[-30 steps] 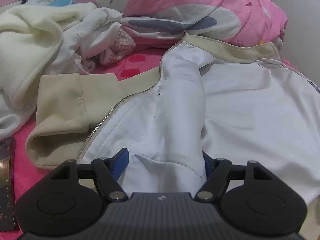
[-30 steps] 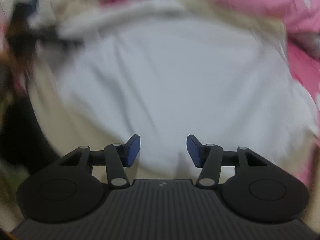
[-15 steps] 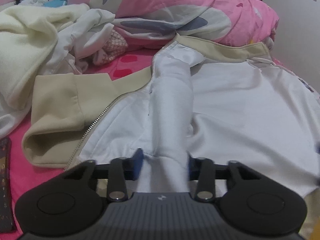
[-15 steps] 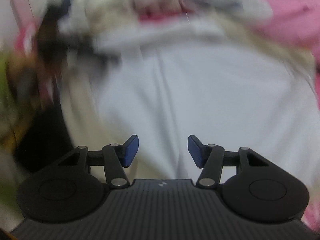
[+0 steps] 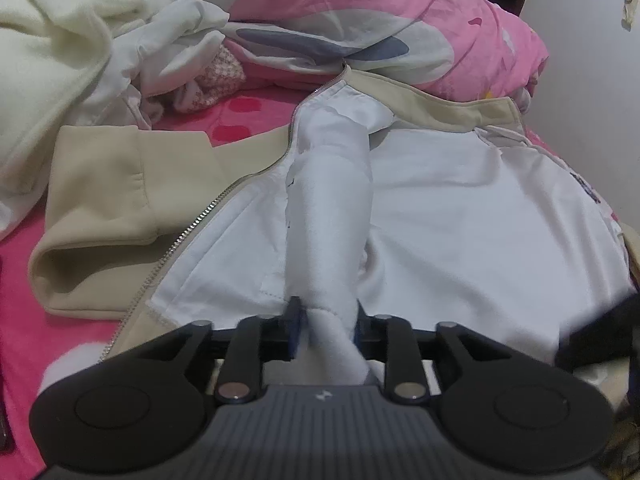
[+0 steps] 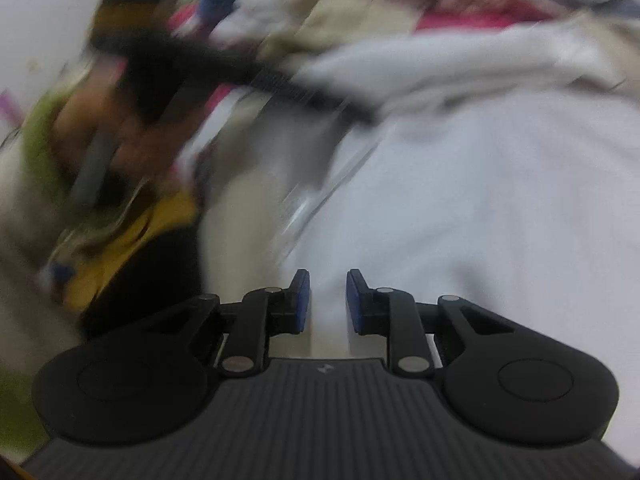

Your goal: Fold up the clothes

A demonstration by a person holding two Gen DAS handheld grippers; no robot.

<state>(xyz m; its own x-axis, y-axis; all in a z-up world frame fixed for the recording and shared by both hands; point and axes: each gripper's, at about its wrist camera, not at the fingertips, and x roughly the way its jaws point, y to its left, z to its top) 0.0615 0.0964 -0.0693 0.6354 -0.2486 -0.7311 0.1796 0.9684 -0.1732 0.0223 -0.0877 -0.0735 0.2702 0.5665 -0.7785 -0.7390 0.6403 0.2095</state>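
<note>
Left claw [image 5: 326, 326] pinches the white sleeve [image 5: 330, 208] on the jacket's [image 5: 480, 216] near edge.

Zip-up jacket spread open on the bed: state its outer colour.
Beige outer fabric, white lining; clearest in the left wrist view.

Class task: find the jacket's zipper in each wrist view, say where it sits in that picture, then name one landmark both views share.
Left wrist: the zipper runs diagonally from lower left up to the collar, left of centre.
Right wrist: a blurred streak at centre, probably the zipper.
Shared landmark: the jacket's white lining.
</note>
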